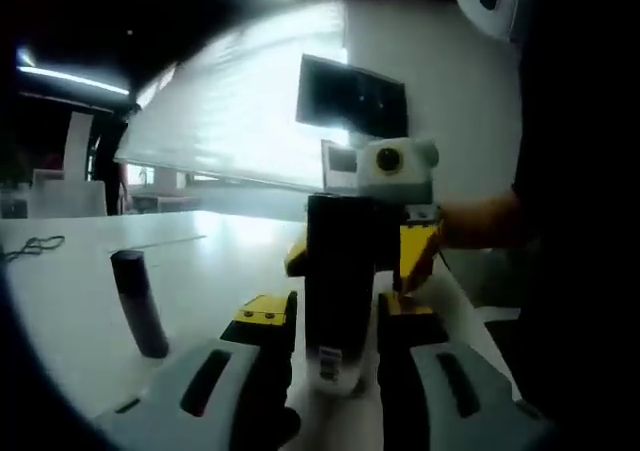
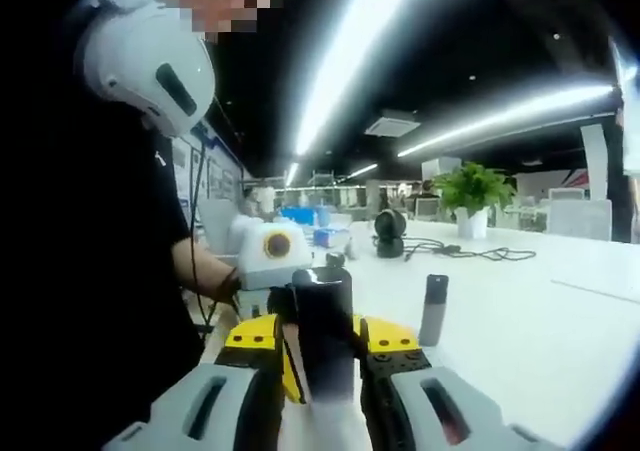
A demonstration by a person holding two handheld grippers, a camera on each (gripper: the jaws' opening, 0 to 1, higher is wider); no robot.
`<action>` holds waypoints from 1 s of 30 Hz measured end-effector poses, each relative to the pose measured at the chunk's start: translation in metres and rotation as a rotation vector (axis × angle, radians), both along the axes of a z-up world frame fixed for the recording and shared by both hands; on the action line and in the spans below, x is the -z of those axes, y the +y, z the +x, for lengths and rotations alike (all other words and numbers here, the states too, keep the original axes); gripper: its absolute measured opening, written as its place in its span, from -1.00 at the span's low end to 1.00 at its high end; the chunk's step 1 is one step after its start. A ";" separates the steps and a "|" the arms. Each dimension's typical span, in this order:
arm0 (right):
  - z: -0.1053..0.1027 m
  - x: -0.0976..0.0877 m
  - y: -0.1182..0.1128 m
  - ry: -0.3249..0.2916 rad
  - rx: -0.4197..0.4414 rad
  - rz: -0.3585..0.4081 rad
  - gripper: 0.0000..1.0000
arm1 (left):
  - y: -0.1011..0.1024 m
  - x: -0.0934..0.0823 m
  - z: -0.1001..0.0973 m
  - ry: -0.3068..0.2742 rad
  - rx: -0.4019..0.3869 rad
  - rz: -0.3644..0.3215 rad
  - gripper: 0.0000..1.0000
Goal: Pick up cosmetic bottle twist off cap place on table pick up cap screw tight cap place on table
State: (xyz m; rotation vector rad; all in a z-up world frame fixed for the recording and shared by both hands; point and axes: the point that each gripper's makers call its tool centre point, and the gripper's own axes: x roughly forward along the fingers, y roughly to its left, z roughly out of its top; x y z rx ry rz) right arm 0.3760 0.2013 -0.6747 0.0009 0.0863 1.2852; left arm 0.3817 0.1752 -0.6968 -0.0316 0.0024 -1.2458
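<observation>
Both grippers, the left gripper (image 1: 338,346) and the right gripper (image 2: 322,366), squeeze the same dark cosmetic bottle (image 1: 340,281) from opposite ends, holding it up above the white table (image 1: 200,261), while a dark cap (image 1: 140,303) stands on the table nearby.

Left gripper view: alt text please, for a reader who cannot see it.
The left gripper grips a dark cosmetic bottle upright, while the right gripper closes on it from behind. Another dark bottle stands apart on the white table.

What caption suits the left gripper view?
Both grippers' fingers hold a dark cosmetic bottle; another dark tube stands nearby.
</observation>
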 end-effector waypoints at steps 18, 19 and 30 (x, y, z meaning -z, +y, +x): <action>0.011 -0.001 -0.001 -0.065 0.084 -0.006 -0.72 | 0.016 -0.006 0.011 -0.019 -0.122 -0.015 -0.47; 0.015 -0.005 -0.004 -0.053 0.106 0.018 -0.72 | 0.016 -0.006 0.012 -0.010 -0.126 -0.014 -0.47; 0.057 -0.009 -0.026 -0.054 0.314 0.010 -0.72 | 0.021 -0.012 0.024 -0.029 -0.176 -0.011 -0.37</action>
